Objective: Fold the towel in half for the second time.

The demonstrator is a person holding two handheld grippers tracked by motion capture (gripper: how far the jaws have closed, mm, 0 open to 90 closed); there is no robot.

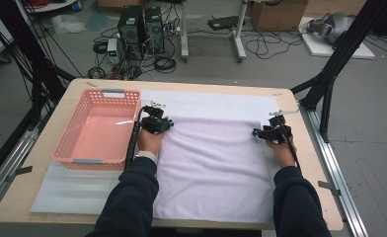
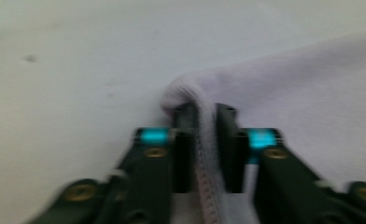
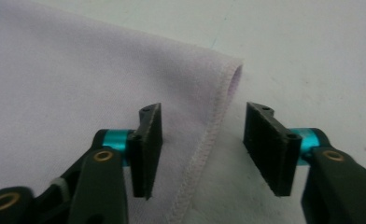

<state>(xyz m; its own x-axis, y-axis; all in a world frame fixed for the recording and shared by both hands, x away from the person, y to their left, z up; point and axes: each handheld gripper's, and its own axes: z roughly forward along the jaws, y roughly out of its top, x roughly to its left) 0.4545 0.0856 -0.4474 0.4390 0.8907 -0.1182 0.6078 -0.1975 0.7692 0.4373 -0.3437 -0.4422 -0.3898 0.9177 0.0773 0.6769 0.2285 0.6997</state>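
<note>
1. Towel (image 1: 213, 168): pale lilac, spread flat on the white mat (image 1: 73, 190) over the table (image 1: 28, 168), right of the basket.
2. Left gripper (image 2: 204, 140): at the towel's far left corner, jaws pinched tight on its stitched hem.
3. Right gripper (image 3: 202, 147): at the far right corner, jaws half apart, straddling the hem without pressing it.
4. Basket (image 1: 98, 160): pink plastic, at table's left.

Basket (image 1: 98, 129) left of towel (image 1: 216, 168) — both on table (image 1: 310, 163)

Pink basket (image 1: 98, 129) on table's (image 1: 310, 153) left; computer towers (image 1: 142, 29) behind.
</note>
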